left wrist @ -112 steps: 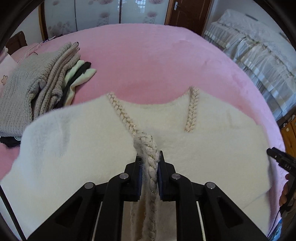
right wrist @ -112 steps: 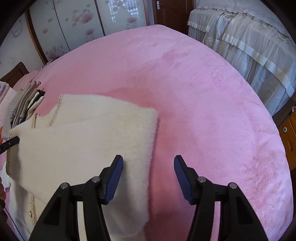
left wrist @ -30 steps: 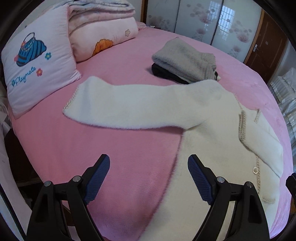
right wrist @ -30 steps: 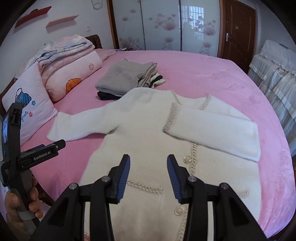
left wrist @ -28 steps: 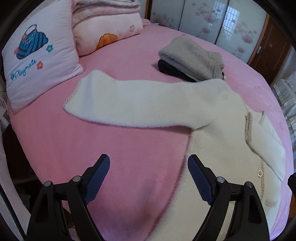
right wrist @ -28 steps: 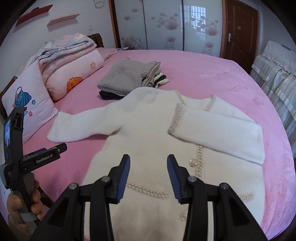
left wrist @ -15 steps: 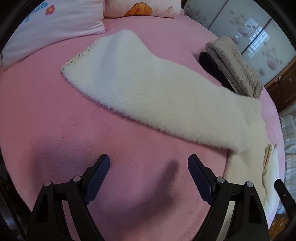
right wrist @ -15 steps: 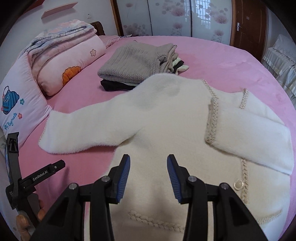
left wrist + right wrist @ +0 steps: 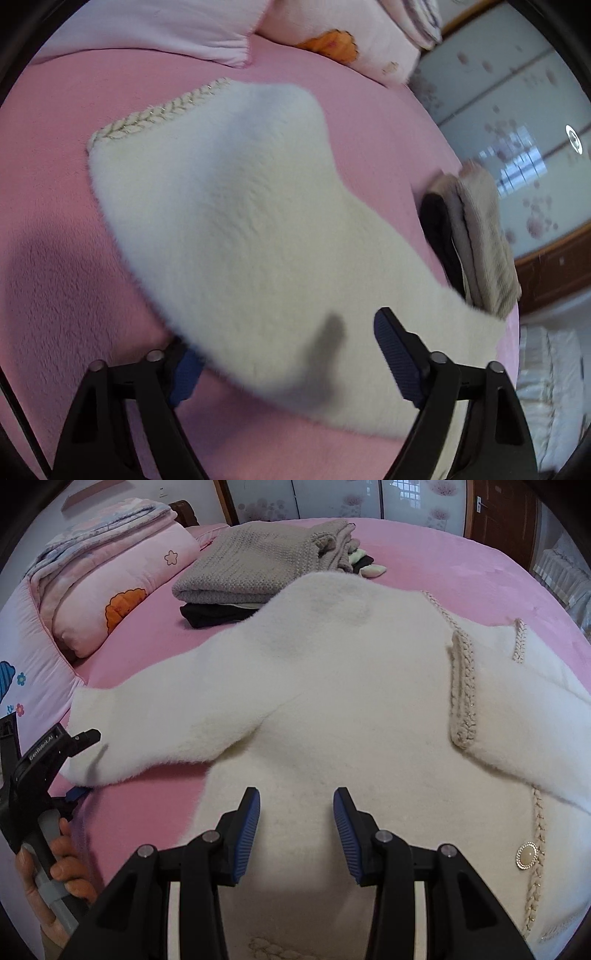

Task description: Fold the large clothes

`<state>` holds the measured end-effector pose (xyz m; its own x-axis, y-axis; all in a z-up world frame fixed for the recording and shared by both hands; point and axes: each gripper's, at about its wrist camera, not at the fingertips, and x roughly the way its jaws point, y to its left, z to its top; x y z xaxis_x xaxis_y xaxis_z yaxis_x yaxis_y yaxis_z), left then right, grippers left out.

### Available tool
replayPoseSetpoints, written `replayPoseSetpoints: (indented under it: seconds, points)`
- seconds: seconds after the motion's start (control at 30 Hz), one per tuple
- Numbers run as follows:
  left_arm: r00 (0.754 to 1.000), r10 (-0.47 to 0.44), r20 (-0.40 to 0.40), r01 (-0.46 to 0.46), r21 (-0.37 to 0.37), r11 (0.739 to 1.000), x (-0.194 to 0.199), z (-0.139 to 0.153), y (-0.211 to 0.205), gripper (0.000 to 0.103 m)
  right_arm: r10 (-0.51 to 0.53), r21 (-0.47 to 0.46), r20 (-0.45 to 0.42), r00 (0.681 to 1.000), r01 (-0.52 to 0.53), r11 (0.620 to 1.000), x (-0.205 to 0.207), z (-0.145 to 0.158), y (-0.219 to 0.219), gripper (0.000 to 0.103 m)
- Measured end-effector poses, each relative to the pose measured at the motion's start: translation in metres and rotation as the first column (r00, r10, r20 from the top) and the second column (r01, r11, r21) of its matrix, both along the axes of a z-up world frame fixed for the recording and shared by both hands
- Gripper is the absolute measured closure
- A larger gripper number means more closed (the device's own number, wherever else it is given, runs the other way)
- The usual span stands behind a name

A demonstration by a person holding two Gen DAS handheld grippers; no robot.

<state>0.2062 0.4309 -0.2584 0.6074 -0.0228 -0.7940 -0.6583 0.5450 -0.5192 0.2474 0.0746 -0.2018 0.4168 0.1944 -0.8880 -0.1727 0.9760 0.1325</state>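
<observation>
Left hand-held gripper [image 9: 288,354] closing around cream cardigan sleeve [image 9: 236,221], right hand-held gripper [image 9: 296,823] half-open, empty

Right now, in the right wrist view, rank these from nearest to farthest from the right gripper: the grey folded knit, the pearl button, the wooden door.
1. Pearl button: on the white cardigan, just right of the right gripper.
2. Grey folded knit: up the pink bed, left of centre.
3. Wooden door: beyond the bed, top right.

Pink bed [image 9: 424,546] is backed by floral sliding panels [image 9: 306,498]; dark wooden door [image 9: 498,509] and pillows [image 9: 110,590] are seen.
</observation>
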Motion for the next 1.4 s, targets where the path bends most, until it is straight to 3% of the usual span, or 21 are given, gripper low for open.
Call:
replayPoseSetpoints:
  seconds: [0.03,0.1,0.17,0.27,0.37,0.47,0.53,0.63,0.67,0.73,0.8,0.9,1.0,1.07,1.17,1.23,1.4]
  points:
    - [1.000,0.025,-0.019,-0.025,0.013,1.000,0.004,0.002,0.001,0.060,-0.010,0.006,-0.003,1.000,0.010,1.000,0.001,0.001,-0.005,0.061]
    - [0.999,0.023,-0.024,-0.023,0.010,1.000,0.016,0.006,0.001,0.084,-0.032,0.012,0.001,0.999,0.032,0.999,0.000,0.003,-0.016,0.061]
    - [0.999,0.042,-0.002,-0.042,0.026,0.999,0.021,0.020,-0.005,0.087,-0.055,0.020,0.009,0.998,0.055,0.998,-0.002,0.007,-0.029,0.061]
    - [0.998,-0.004,0.061,-0.002,0.104,0.995,0.031,0.060,-0.034,0.087,-0.090,0.033,0.018,0.996,0.089,0.995,-0.008,0.015,-0.052,0.061]
    - [0.983,-0.124,0.134,0.100,0.176,0.979,0.044,0.104,-0.084,0.087,-0.133,0.048,0.027,0.991,0.131,0.990,-0.012,0.023,-0.079,0.061]
    - [0.940,-0.292,0.178,0.245,0.243,0.938,0.057,0.139,-0.154,0.087,-0.189,0.065,0.044,0.981,0.186,0.980,-0.018,0.034,-0.111,0.061]
    - [0.897,-0.401,0.185,0.342,0.284,0.896,0.064,0.151,-0.202,0.087,-0.230,0.079,0.058,0.972,0.225,0.971,-0.023,0.042,-0.135,0.061]
    - [0.805,-0.575,0.145,0.512,0.318,0.798,0.073,0.151,-0.279,0.086,-0.286,0.082,0.077,0.955,0.280,0.956,-0.030,0.051,-0.169,0.061]
    - [0.766,-0.634,0.111,0.577,0.317,0.753,0.079,0.145,-0.307,0.085,-0.307,0.082,0.081,0.948,0.300,0.950,-0.034,0.053,-0.181,0.061]
    - [0.686,-0.727,0.031,0.688,0.297,0.662,0.085,0.126,-0.355,0.066,-0.343,0.080,0.090,0.935,0.337,0.938,-0.041,0.056,-0.203,0.061]
    - [0.612,-0.787,-0.076,0.768,0.293,0.569,0.083,0.103,-0.398,0.056,-0.371,0.072,0.087,0.925,0.365,0.928,-0.048,0.055,-0.221,0.061]
    - [0.552,-0.805,-0.215,0.819,0.319,0.477,0.072,0.076,-0.438,0.054,-0.404,0.068,0.077,0.912,0.399,0.914,-0.059,0.053,-0.245,0.061]
    - [0.523,-0.810,-0.268,0.843,0.303,0.444,0.049,0.066,-0.448,0.054,-0.420,0.067,0.070,0.905,0.416,0.907,-0.069,0.050,-0.261,0.061]
    - [0.521,-0.809,-0.271,0.844,0.304,0.442,0.043,0.072,-0.448,0.053,-0.421,0.075,0.063,0.905,0.416,0.906,-0.072,0.049,-0.266,0.061]
    - [0.549,-0.794,-0.261,0.822,0.337,0.458,0.034,0.084,-0.443,0.046,-0.407,0.084,0.061,0.912,0.401,0.912,-0.073,0.050,-0.266,0.061]
    - [0.579,-0.778,-0.241,0.798,0.365,0.481,0.021,0.094,-0.430,0.039,-0.390,0.093,0.065,0.919,0.383,0.919,-0.074,0.053,-0.261,0.061]
    - [0.659,-0.720,-0.219,0.735,0.394,0.553,0.016,0.112,-0.381,0.035,-0.307,0.093,0.095,0.947,0.299,0.950,-0.064,0.065,-0.236,0.061]
